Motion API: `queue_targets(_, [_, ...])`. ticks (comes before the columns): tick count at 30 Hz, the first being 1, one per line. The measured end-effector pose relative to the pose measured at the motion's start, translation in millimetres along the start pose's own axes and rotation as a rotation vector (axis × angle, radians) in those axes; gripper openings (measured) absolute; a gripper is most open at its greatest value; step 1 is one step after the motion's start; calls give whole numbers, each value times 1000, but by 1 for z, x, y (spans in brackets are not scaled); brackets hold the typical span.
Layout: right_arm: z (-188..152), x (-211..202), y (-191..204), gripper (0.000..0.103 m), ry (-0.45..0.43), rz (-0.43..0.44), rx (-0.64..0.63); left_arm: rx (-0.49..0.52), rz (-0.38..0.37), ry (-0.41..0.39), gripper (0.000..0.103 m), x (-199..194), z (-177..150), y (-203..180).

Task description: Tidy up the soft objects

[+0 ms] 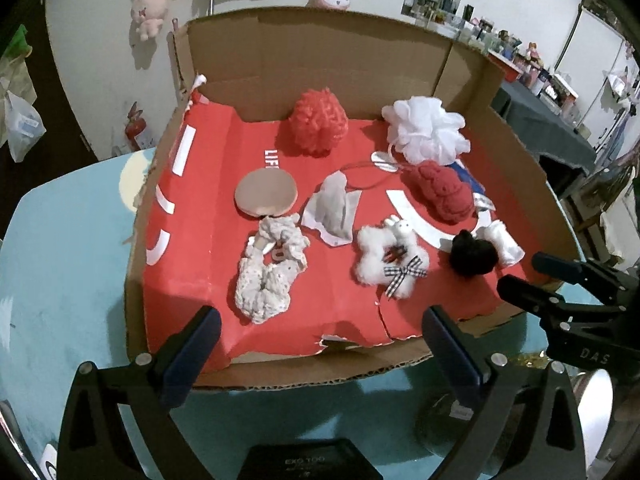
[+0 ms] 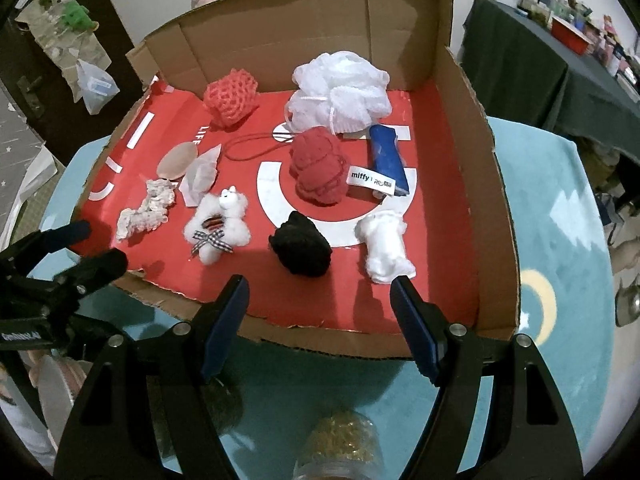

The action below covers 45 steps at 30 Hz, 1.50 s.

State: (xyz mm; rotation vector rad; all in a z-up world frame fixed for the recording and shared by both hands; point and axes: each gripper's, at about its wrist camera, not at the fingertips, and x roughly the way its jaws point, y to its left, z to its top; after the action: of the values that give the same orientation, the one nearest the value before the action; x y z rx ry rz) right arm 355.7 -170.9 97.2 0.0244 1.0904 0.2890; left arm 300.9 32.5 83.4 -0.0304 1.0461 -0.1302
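A shallow cardboard box (image 1: 160, 184) (image 2: 496, 208) with a red lining holds several soft things: a white bath pouf (image 1: 426, 130) (image 2: 340, 90), an orange net pouf (image 1: 318, 120) (image 2: 232, 98), a dark red knit bundle (image 1: 440, 192) (image 2: 320, 170), a black bundle (image 1: 472, 254) (image 2: 302, 244), a white sock roll (image 1: 502, 242) (image 2: 386, 246), a fluffy white scrunchie with a checked bow (image 1: 390, 258) (image 2: 220, 220), a lace scrunchie (image 1: 268, 270) (image 2: 146, 210), a beige round pad (image 1: 266, 194) (image 2: 178, 160) and a blue sock (image 2: 386, 158). My left gripper (image 1: 320, 344) (image 2: 94, 246) and right gripper (image 2: 320, 308) (image 1: 524, 272) are open and empty at the box's near edge.
The box sits on a teal rug-covered surface (image 1: 64, 272) (image 2: 560, 200). A white fabric pouch (image 1: 334, 210) lies mid-box. A jar with gold contents (image 2: 344, 444) stands just below the right gripper. A dark-covered table with clutter (image 2: 532, 64) is at the right. Plush toys hang on the back wall (image 1: 150, 10).
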Motion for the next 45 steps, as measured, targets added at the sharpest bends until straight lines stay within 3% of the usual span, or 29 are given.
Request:
queue_targets(17, [-3,5,0,72,-8,-43,-3,4,44,-6,102,7,-4,4])
queue_targets(45, [-5,3,1,72,-24,-55,-8,6,39,-18,102,7,-4,3])
